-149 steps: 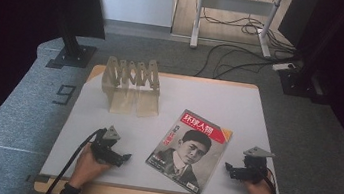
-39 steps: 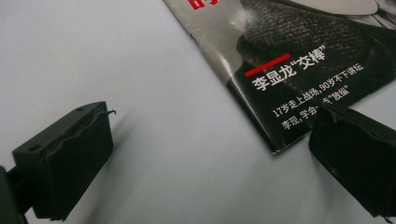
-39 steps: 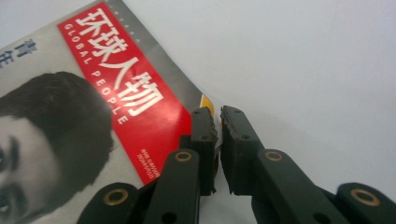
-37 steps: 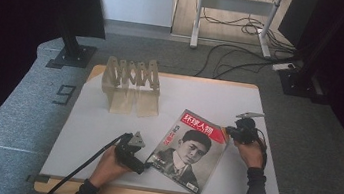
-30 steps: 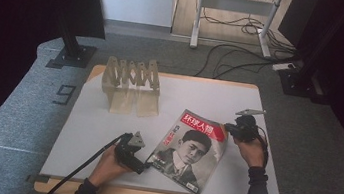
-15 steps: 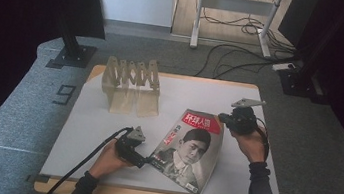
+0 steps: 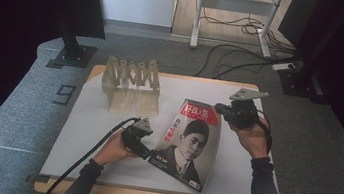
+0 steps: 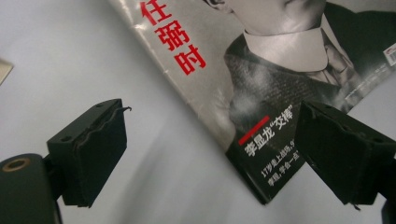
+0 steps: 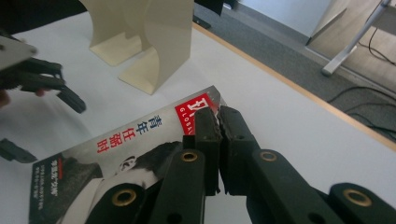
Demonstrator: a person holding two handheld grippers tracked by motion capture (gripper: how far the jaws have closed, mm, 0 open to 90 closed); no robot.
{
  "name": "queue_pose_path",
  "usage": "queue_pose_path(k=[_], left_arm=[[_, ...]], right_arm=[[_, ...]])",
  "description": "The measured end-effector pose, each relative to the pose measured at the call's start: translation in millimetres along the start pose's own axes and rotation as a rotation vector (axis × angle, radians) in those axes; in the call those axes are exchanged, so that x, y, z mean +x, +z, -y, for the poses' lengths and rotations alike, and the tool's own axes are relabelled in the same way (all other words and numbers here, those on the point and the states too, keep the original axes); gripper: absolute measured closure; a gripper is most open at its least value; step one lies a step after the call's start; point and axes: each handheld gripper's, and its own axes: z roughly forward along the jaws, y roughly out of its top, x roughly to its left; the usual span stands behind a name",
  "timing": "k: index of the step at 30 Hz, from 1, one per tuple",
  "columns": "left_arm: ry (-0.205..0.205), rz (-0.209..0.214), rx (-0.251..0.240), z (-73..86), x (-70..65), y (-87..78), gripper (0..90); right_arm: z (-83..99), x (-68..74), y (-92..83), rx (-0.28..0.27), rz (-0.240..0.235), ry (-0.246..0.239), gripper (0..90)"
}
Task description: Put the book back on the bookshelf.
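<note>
My right tool (image 7: 222, 109) pinches the magazine's (image 7: 189, 144) top edge, lifting it; my left tool (image 7: 148, 154), spread, must grip next.

Each gripper is matte black: the right gripper (image 9: 218, 122) has two long linkage arms with brass-ringed pivot holes behind its jaws, whose facing pads are ridged and dotted with small screw recesses. The left gripper (image 8: 219, 154) shows blocky black jaw pads with wavy inner faces, a thin wire end curling off the top of one, and a brass-ringed hole behind it. A grey three-cornered plate tops each body, black cables trail back, and the person wears dark long sleeves (image 7: 263, 184).
</note>
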Motion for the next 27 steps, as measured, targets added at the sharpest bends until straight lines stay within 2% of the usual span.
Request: queue_pose_path(k=[6,9,14,17,20,22,25,27], left_arm=[[0.012,0.026,0.0,-9.5,5.6,8.0,14.1],[0.018,0.037,0.016,-12.3,8.9,15.0,14.3],[0.029,0.129,0.006,-14.2,10.7,26.6,18.0],[0.041,0.153,0.017,-15.1,10.4,31.4,24.6],[0.061,0.174,0.031,-16.0,8.1,35.1,36.9],[0.062,0.171,0.031,-17.1,7.0,34.9,41.2],[0.018,0.21,0.001,-18.4,10.4,30.7,55.3],[0.009,0.23,-0.016,-19.2,11.2,27.6,63.7]], right_arm=[[-14.1,7.0,-13.9,-0.031,-0.012,-0.043,85.7],[-19.6,9.7,-20.0,-0.041,-0.018,-0.06,85.7],[-24.9,13.5,-26.2,-0.059,-0.026,-0.089,85.7],[-25.7,14.8,-27.8,-0.062,-0.03,-0.099,85.7],[-25.4,14.7,-28.4,-0.068,-0.037,-0.106,85.7],[-24.9,14.3,-28.5,-0.068,-0.04,-0.107,85.7],[-24.3,13.5,-28.9,-0.071,-0.036,-0.105,85.7],[-24.0,12.7,-29.7,-0.068,-0.035,-0.107,85.7]])
